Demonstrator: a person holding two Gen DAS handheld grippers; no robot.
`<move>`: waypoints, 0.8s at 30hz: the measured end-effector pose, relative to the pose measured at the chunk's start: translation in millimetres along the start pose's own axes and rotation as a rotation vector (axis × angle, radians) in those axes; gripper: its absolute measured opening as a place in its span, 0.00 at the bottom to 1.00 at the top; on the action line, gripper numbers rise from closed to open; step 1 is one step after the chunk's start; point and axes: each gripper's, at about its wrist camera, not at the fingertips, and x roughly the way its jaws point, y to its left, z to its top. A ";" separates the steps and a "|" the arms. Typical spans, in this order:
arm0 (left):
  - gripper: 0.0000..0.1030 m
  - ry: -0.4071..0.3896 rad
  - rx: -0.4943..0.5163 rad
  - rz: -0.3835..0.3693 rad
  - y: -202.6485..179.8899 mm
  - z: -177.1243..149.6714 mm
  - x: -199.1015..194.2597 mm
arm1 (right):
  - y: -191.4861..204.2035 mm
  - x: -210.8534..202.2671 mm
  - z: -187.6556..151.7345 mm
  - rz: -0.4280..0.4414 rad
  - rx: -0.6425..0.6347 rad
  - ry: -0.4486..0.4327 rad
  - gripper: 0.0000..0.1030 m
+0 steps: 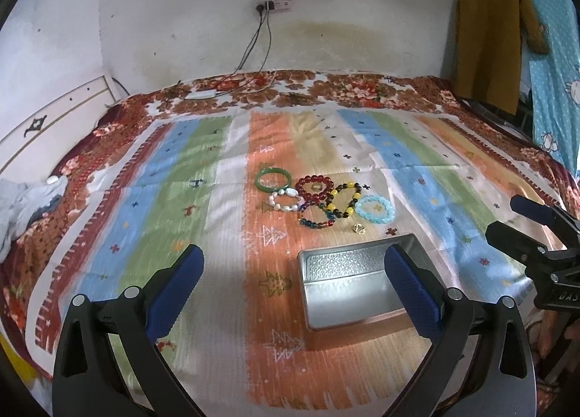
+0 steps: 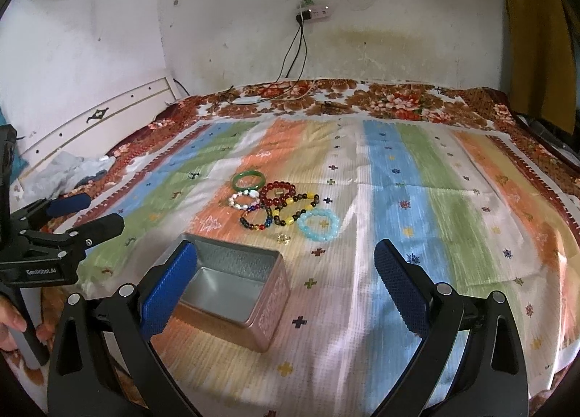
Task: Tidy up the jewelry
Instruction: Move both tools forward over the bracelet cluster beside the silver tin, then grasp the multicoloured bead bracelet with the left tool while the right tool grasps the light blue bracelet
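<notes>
From the left wrist view, my left gripper [image 1: 293, 286] hangs released, jaws wide apart and empty, above the striped bedspread [image 1: 174, 178] on the bed. The open metal tin [image 1: 348, 286] lies on the bedspread between the fingertips but below them, toward my right finger, its long axis running roughly left to right and its opening facing up. Beyond it lies the cluster of jewelry: a green bangle [image 1: 273, 179] farthest left, a dark red bead bracelet [image 1: 314, 187], a white stone bracelet [image 1: 286, 200], a yellow and black bead bracelet [image 1: 344, 199], a multicoloured bead bracelet [image 1: 316, 218], and a pale blue bead bracelet [image 1: 374, 208] at the right. A small gold ring [image 1: 357, 228] sits alone between the cluster and the tin. The right gripper [image 1: 522, 221] shows at the right edge.

From the right wrist view, my right gripper [image 2: 286, 279] is also spread open, holding nothing. The tin [image 2: 235, 283] sits just beside its left finger, long axis angled. The bracelets lie farther ahead, the pale blue one [image 2: 319, 223] nearest.
</notes>
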 end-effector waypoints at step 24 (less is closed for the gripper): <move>0.95 0.057 0.014 -0.007 23.1 44.0 66.1 | -29.6 43.6 35.7 0.013 0.065 0.059 0.96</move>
